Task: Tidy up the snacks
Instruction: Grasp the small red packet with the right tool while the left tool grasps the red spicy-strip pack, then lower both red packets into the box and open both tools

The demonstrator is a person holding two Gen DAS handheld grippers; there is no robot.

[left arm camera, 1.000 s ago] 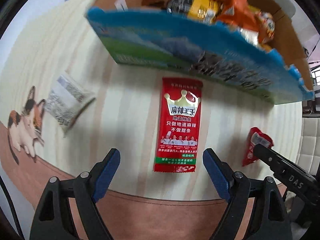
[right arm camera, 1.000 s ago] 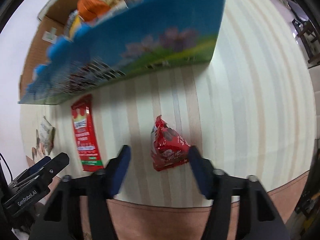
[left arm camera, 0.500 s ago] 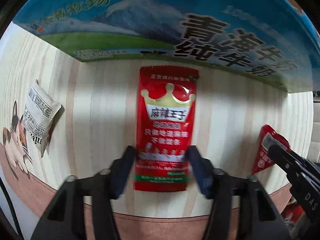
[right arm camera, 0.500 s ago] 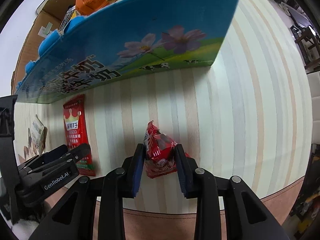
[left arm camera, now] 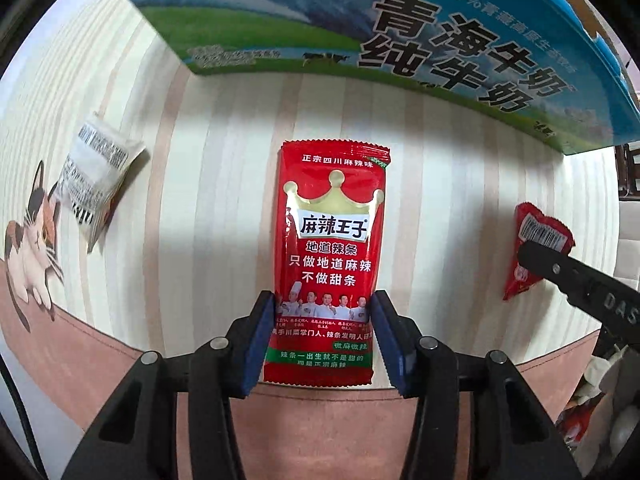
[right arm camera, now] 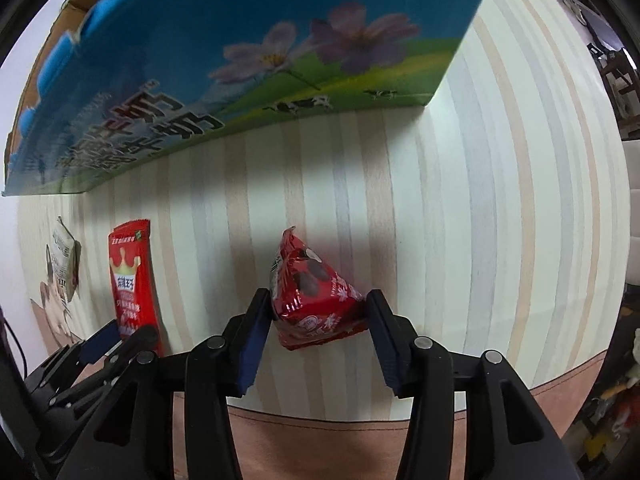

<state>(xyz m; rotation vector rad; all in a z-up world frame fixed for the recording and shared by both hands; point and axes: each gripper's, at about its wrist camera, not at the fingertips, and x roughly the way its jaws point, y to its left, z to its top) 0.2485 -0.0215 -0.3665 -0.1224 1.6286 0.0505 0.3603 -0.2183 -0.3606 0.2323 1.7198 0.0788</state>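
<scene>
Left wrist view: my left tongs (left arm camera: 322, 336) point down at the counter (left arm camera: 224, 200), jaws closing, blue pads on both long edges of the tall red spicy-strip packet (left arm camera: 330, 248) near its lower end. Packet lies flat, printed side up, lower edge at the pink border of the counter cover. Off to the left a white packet (left arm camera: 98, 172) sits partly over a cat print (left arm camera: 32, 232). Further back, the blue milk box (left arm camera: 360, 20) stands on the counter w/ its printed wall facing me, just beyond the red packet's top edge.

Right wrist view: right tongs (right arm camera: 318, 332) are opening, w/ the small red puffy packet (right arm camera: 316, 300) between the pads and both pads touching its sides; can't tell if it's off the counter. Tall red packet and left tongs show at lower left, well apart from it. Behind, the box's flower-printed wall; orange snack bags peek over its rim at top left
</scene>
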